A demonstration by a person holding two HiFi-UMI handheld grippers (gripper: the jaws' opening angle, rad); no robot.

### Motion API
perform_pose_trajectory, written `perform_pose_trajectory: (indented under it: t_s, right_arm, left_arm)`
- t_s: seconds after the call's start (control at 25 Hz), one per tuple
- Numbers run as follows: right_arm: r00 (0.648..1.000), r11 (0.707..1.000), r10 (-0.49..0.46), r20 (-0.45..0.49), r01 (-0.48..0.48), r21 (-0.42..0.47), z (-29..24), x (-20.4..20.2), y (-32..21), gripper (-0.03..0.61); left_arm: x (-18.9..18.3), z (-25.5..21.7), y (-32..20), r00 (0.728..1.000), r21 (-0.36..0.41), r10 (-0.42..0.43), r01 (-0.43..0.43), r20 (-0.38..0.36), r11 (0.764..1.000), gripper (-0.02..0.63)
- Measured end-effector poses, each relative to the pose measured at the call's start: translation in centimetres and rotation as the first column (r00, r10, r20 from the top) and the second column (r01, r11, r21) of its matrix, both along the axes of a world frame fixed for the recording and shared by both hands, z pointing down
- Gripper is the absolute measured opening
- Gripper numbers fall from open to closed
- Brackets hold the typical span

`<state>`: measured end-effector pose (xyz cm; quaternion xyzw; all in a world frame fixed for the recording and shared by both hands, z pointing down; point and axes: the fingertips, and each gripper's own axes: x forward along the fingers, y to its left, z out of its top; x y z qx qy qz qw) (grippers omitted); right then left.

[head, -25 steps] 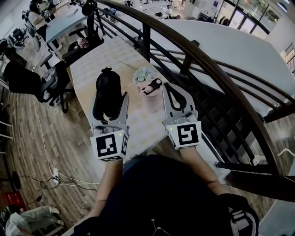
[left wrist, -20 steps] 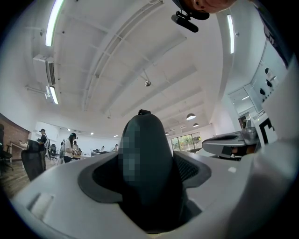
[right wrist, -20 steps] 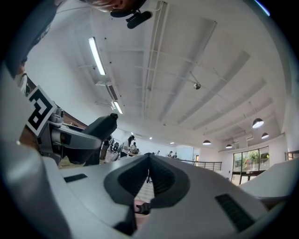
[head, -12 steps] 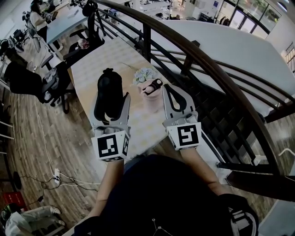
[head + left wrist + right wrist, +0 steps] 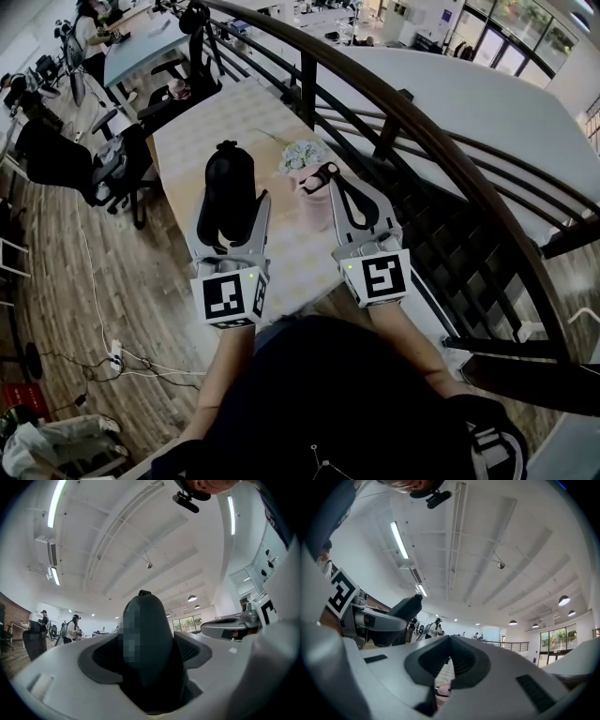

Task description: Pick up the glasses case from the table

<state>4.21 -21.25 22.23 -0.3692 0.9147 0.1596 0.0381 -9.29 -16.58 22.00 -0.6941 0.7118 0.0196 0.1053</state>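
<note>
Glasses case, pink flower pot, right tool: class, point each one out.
glasses case (image 5: 228,192), head view, middle of its black shell.
pink flower pot (image 5: 312,208), head view, its side wall.
right tool (image 5: 331,174), head view, between its closed tips.

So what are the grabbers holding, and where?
The left gripper holds the black glasses case by its near end; the right gripper holds nothing.

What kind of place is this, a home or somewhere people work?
It looks like an open-plan office: desks with dark swivel chairs and people at work, strip lights on the ceiling, a curved railing beside the table.
</note>
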Motion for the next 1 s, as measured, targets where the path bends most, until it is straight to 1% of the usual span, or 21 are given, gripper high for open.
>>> perform_pose_trajectory:
  t_s: [0.24,0.4,0.56,0.72,1.0]
  right_arm:
    - [0.999,1.000,-0.011,0.039,0.012,-0.025,0.19,0.13,0.07,0.012]
    - [1.000,1.000,0.001,0.000,-0.001,-0.011,0.24,0.33,0.07,0.011]
    - [1.000,1.000,0.007,0.018,-0.006,-0.022,0.21,0.39,-0.35,0.011]
    - [1.000,1.000,0.010,0.002,-0.010,-0.019,0.47,0.49,-0.24,0.011]
    - [1.000,0.999,0.015,0.016,-0.014,-0.034,0.71,0.43,-0.43,0.011]
  left_arm:
    - [0.32,0.25,0.11,1.000,-0.005,0.006,-0.006,0.003,1.000,0.359]
    - [0.65,0.25,0.10,1.000,-0.007,0.012,-0.012,0.005,1.000,0.359]
    - [0.66,0.18,-0.25,1.000,-0.011,0.016,-0.016,0.003,1.000,0.359]
    - [0.62,0.42,-0.22,1.000,-0.011,0.018,-0.018,0.000,1.000,0.359]
    - [0.49,0.53,-0.29,1.000,-0.015,0.020,-0.020,-0.004,1.000,0.359]
